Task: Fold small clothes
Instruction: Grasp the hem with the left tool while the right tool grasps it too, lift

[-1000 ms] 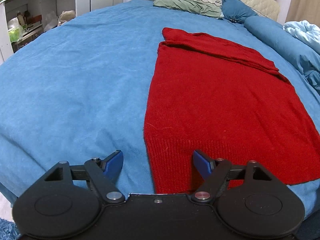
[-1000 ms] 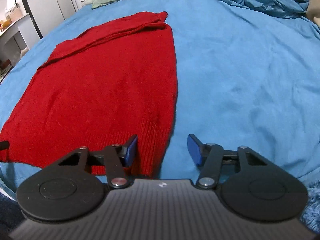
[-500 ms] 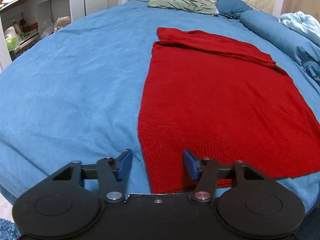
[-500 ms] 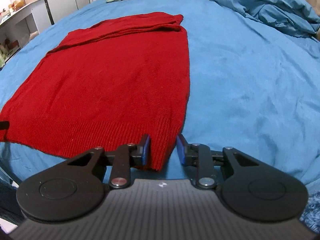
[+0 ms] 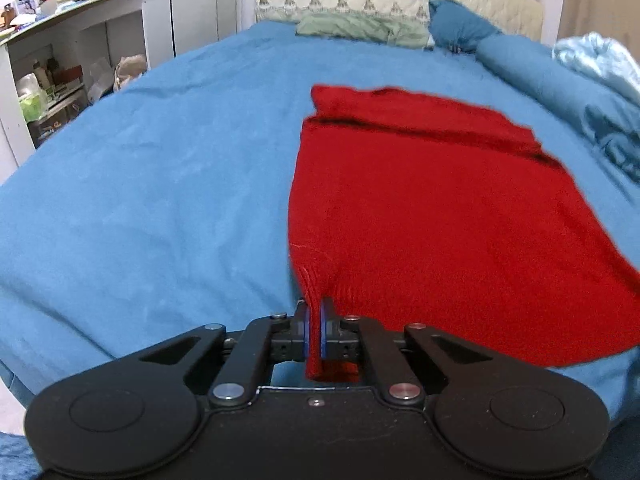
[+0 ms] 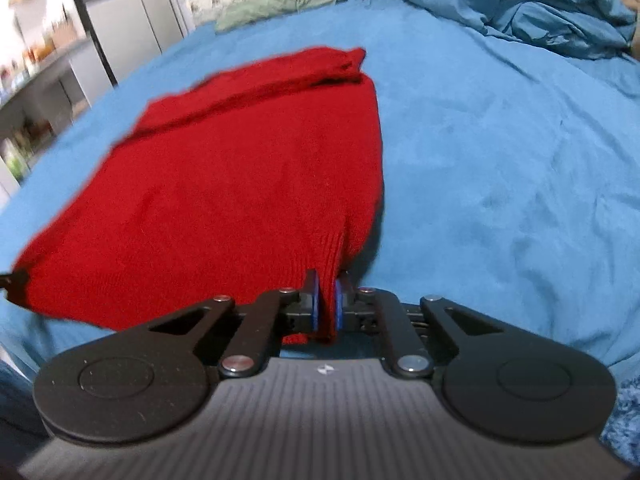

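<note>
A red knit sweater lies spread on the blue bed sheet, its sleeves folded across the far end. My left gripper is shut on the ribbed hem at the sweater's near left corner, which is pinched up off the sheet. In the right wrist view the sweater fills the left half, and my right gripper is shut on the hem at its near right corner, also lifted. The left gripper's tip shows as a dark spot at the far left edge of the right wrist view.
Pillows and a quilted headboard are at the far end. A rumpled blue duvet lies on the right side. White shelves with clutter stand left of the bed. The bed's near edge is just below both grippers.
Both grippers closed from open onto the sweater's bottom hem corners and lifted them slightly off the sheet; the hem now bunches between the pads.
</note>
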`<state>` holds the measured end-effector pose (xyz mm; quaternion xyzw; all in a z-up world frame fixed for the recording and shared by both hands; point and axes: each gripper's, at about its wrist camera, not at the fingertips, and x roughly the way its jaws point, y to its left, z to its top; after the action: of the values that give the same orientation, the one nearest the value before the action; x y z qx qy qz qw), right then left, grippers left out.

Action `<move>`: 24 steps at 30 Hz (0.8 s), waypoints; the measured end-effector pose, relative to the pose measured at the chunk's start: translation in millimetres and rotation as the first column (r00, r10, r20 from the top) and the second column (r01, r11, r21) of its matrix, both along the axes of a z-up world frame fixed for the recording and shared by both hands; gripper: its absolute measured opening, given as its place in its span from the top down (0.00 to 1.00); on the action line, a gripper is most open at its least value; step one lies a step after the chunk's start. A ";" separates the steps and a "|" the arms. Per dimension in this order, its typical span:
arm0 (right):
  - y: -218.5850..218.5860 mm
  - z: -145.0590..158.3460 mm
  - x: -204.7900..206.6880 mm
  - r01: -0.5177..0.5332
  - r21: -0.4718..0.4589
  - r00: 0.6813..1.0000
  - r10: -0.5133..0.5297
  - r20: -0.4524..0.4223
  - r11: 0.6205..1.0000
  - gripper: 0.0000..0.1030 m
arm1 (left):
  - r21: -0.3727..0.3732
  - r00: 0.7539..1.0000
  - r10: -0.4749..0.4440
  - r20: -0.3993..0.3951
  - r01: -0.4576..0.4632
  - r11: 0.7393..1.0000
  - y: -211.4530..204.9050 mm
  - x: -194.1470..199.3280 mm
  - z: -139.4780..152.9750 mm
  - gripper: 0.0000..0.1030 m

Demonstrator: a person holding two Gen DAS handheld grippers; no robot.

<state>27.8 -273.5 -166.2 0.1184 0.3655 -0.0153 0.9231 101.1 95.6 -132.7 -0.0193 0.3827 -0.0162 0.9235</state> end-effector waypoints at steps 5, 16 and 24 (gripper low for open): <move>-11.8 47.4 0.6 -0.006 0.116 0.995 -0.005 0.095 0.993 0.78 | -0.029 0.993 0.025 0.113 -0.022 0.999 -1.9 7.4 51.9 0.96; -45.5 181.0 179.4 -0.037 0.115 0.965 0.006 0.261 0.993 0.79 | -0.079 0.946 0.038 0.323 -0.013 0.997 -14.7 176.2 153.6 0.96; -62.0 126.1 388.3 0.058 0.056 0.985 -0.066 0.162 0.997 0.79 | -0.119 0.966 0.145 0.215 -0.122 0.985 -23.9 354.6 92.6 0.96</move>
<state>416.1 -335.4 -40.1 0.1541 0.2849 -0.0248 0.9458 455.7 71.7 -40.1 -0.0915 0.2733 0.0239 0.9573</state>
